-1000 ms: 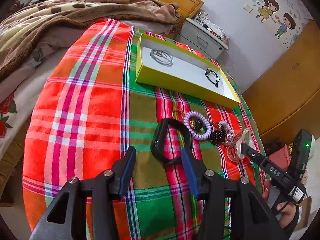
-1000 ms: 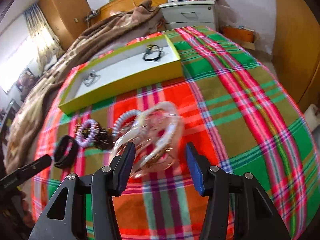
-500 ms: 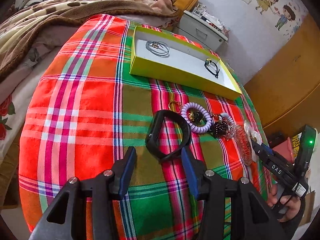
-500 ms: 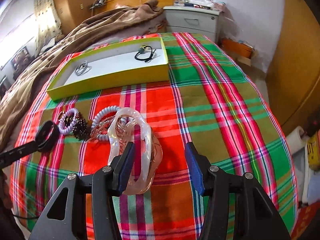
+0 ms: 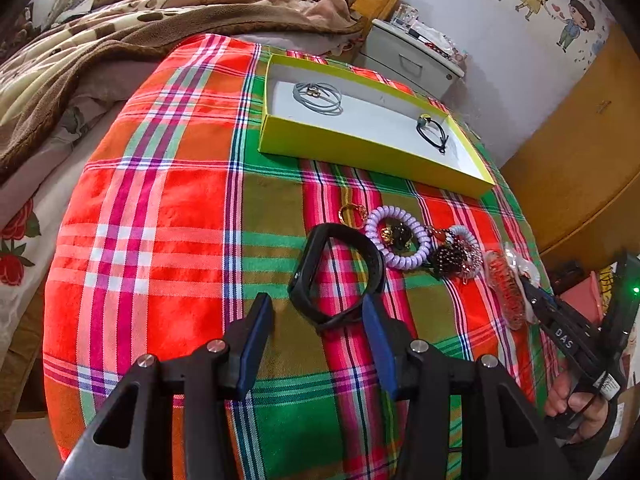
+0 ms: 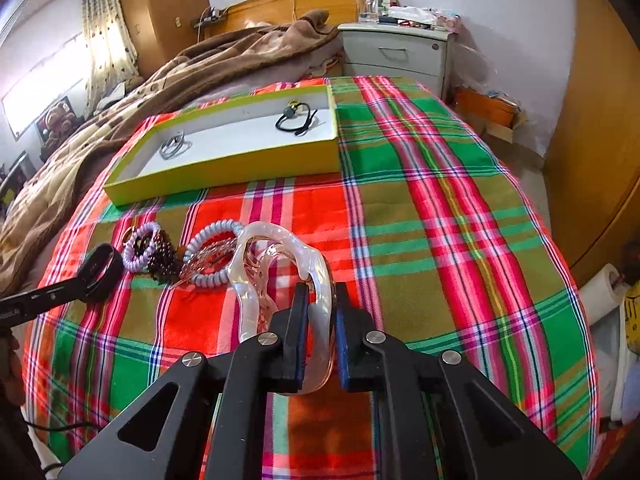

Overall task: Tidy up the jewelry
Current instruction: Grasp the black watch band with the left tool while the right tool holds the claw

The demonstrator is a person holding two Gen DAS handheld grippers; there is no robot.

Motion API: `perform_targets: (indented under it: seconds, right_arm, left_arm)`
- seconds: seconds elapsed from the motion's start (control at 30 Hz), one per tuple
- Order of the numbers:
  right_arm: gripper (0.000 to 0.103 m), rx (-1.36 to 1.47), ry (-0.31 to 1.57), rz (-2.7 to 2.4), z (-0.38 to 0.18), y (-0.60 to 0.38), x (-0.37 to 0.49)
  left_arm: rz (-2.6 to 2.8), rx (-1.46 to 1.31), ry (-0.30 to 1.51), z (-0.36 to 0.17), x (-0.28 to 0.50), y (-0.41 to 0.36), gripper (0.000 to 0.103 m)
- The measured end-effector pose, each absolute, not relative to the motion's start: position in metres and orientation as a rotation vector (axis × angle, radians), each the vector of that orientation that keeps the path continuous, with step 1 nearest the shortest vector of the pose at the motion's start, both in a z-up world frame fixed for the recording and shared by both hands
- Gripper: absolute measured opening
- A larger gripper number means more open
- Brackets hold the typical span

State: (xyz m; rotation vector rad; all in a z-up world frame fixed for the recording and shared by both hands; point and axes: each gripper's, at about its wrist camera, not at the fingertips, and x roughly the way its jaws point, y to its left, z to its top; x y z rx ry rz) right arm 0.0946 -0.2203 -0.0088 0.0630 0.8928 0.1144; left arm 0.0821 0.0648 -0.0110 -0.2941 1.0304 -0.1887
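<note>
In the right wrist view my right gripper (image 6: 320,300) is closing its jaws on the near rim of a clear, pink-tinted bangle (image 6: 288,234), which stands on edge on the plaid cloth with both pads against it. The left wrist view shows my left gripper (image 5: 316,312) open, and the near end of a black band (image 5: 376,258) lies flat between its fingertips. A purple coil tie (image 5: 400,258), a dark bead bracelet (image 5: 452,258) and a pale coil tie (image 6: 212,236) lie beside the band. The yellow-green box (image 5: 360,148) behind holds a silver bracelet (image 5: 318,96) and a black cord bracelet (image 5: 434,132).
The plaid cloth (image 6: 440,200) covers the bed end, with bare cloth right of the bangle and left of the band. A brown blanket (image 5: 120,32) is heaped behind the box. A grey nightstand (image 6: 396,52) and wooden wardrobes (image 6: 600,120) stand past the bed's edge.
The right jaws have gone from wide open to closed on the bangle's rim, and the bangle now stands steadier on edge. The black band has settled flat on the cloth before the left fingers.
</note>
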Motion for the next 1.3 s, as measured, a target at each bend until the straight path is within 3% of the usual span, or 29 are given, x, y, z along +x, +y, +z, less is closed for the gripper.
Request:
perform_targets:
  seconds: [0.53,0.73,1.0,1.3]
  right_arm:
    - [0.012,0.107,0.82,0.085,0.005,-0.245,0.094]
    - [0.012,0.106,0.819,0.094,0.005,-0.241,0.097]
    - [0.012,0.099,0.823,0.099,0.005,-0.234,0.1]
    - [0.012,0.091,0.815,0.1,0.01,-0.229,0.105]
  left_arm:
    - [-0.08,-0.105,1.035,-0.012,0.102,0.046,0.048]
    - [-0.046,-0.013,1.026,-0.014,0.104,0.039,0.042]
    - [-0.091,-0.052,1.025,-0.012,0.104,0.041,0.018]
    - [-0.105,-0.079,1.023,-0.007,0.104,0.045,0.014]
